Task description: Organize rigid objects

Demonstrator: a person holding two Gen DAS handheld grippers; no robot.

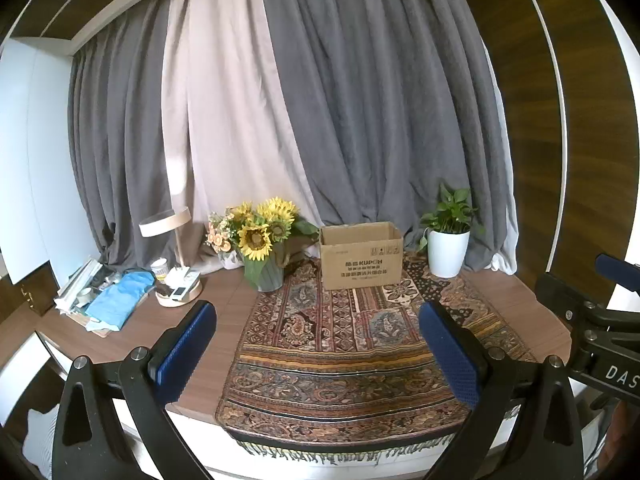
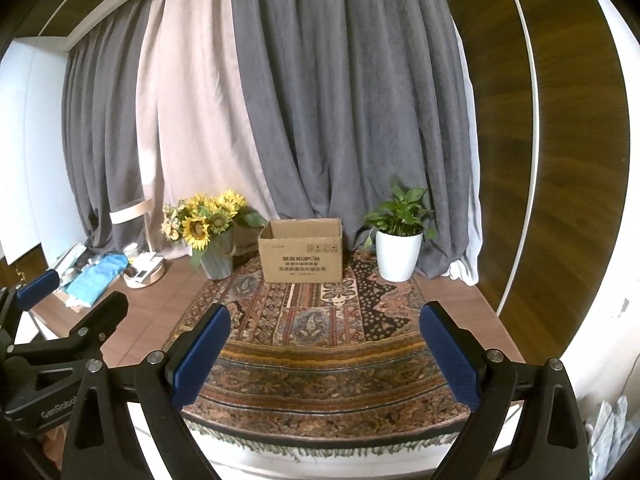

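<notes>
While its top flaps stand open, the cardboard box (image 1: pixel 361 255) sits upright at the far middle of the patterned rug (image 1: pixel 344 360) that drapes over the front edge of the wooden counter (image 1: pixel 224 304). Just left of the box is a vase of sunflowers (image 1: pixel 262 236), and to the right, near the rug's far corner, a green plant in a white pot (image 1: pixel 448 246). Farther left on the counter stand a lamp (image 1: pixel 170 222) whose round base tray holds small items, and a blue cloth (image 1: pixel 120 298) on a pile of clutter. Grey and pale curtains (image 1: pixel 320 100) hang behind. The left gripper (image 1: pixel 318 316) and right gripper (image 2: pixel 325 320) both hover over the near rug, fingers spread wide, holding nothing.
</notes>
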